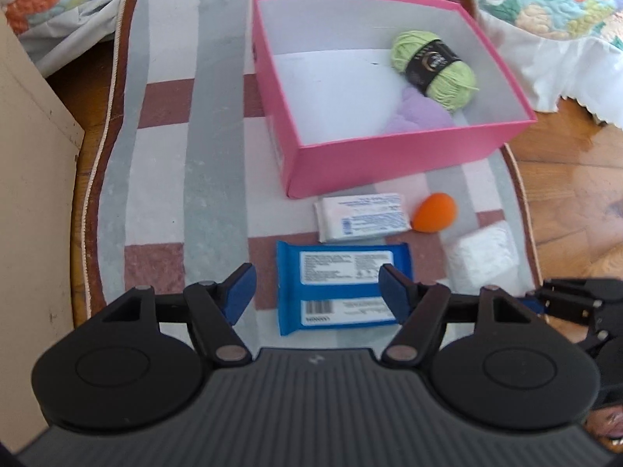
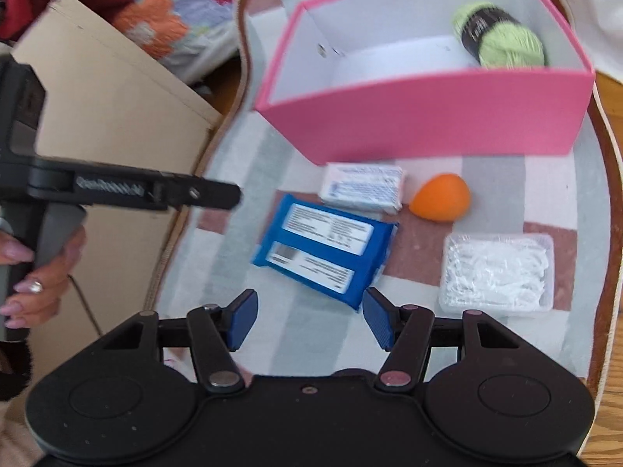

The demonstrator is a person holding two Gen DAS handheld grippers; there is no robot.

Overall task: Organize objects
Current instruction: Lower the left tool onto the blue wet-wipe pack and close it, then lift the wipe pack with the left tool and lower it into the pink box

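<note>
An open pink box (image 1: 389, 155) (image 2: 428, 113) stands on the striped rug, holding a green yarn ball (image 1: 436, 64) (image 2: 502, 39) and a lilac soft thing (image 1: 420, 114). In front of it lie a white pack (image 1: 362, 216) (image 2: 364, 186), an orange egg-shaped sponge (image 1: 434, 212) (image 2: 442, 196), a blue wipes pack (image 1: 342, 288) (image 2: 323, 249) and a clear tub of white picks (image 1: 483, 257) (image 2: 498, 272). My left gripper (image 1: 315, 292) hangs open over the blue pack without touching it. My right gripper (image 2: 309, 315) is open and empty, just short of the pack's near corner.
The rug (image 1: 163, 155) has a brown border, with wooden floor (image 1: 576, 194) beyond it. A beige board (image 1: 35, 194) (image 2: 117, 97) stands on the left. A flowered quilt (image 1: 564, 0) hangs behind the box. A hand (image 2: 35, 272) holds the left gripper's handle.
</note>
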